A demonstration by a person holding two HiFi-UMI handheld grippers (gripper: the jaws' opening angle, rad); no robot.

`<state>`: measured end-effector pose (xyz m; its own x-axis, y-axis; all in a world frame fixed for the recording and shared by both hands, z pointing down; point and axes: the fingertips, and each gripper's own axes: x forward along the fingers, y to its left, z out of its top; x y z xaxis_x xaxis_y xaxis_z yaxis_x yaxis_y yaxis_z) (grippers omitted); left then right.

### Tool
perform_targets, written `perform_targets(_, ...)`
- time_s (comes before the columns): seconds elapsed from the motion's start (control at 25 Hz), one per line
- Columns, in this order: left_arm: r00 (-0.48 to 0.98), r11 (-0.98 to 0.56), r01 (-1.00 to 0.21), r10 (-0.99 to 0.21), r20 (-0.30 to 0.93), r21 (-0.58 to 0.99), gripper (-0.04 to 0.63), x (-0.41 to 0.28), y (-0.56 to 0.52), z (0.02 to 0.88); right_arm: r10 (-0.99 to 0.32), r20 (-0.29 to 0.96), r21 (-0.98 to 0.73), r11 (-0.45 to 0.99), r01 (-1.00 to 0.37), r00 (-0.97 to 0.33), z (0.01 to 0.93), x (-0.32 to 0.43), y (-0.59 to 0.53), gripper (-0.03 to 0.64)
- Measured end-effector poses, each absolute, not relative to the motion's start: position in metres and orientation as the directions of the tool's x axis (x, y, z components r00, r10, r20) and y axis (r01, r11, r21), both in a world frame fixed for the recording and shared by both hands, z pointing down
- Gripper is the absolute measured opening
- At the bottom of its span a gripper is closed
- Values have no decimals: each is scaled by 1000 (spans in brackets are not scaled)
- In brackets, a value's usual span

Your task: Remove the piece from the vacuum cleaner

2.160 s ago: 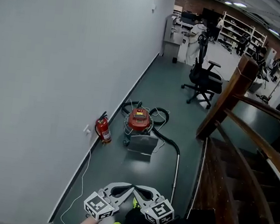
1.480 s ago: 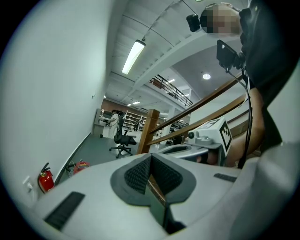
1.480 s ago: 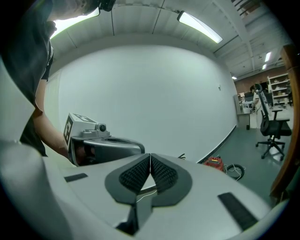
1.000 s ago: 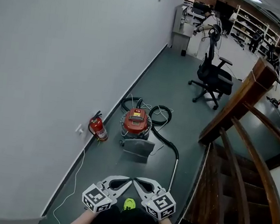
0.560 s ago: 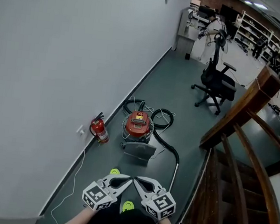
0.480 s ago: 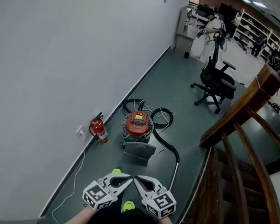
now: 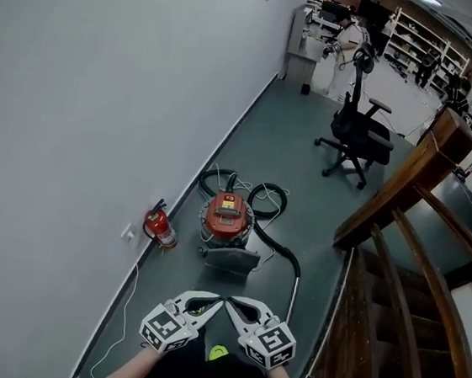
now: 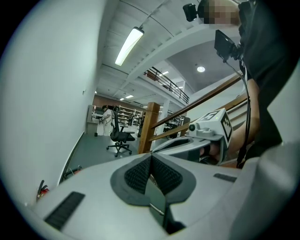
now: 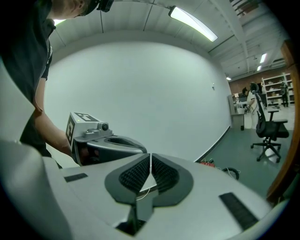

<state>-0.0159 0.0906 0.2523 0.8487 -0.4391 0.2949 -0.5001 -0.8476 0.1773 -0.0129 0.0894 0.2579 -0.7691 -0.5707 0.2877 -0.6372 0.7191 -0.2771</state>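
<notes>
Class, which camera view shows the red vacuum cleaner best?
The head view: the whole vacuum cleaner sits on the floor with its hose trailing. The right gripper view catches only a small, distant glimpse; the left gripper view shows almost nothing of it.

1 red fire extinguisher (image 7: 159,228) stands at the wall (image 7: 104,84); 1 office chair (image 7: 354,136), seemingly black, beyond.

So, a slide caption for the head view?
Both shut, the left gripper and right gripper face a red vacuum cleaner on the floor.
</notes>
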Motion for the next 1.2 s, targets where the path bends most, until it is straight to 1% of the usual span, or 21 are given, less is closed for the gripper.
perform_targets(0.56, 881, -881, -426, -353, 314, 205, 9, -21, 37, 257, -588, 344, -294, 673, -679, -732, 266, -21, 33, 15)
perform_targets(0.88, 891, -896, -387, -302, 339, 220, 9, -29, 12, 272, -581, 399, -301, 648, -699, -710, 281, -30, 9, 17)
perform_targets(1.2, 912, -911, -329, -239, 334, 247, 9, -36, -12, 290, -567, 438, -297, 640, -708, -697, 297, -36, -17, 18)
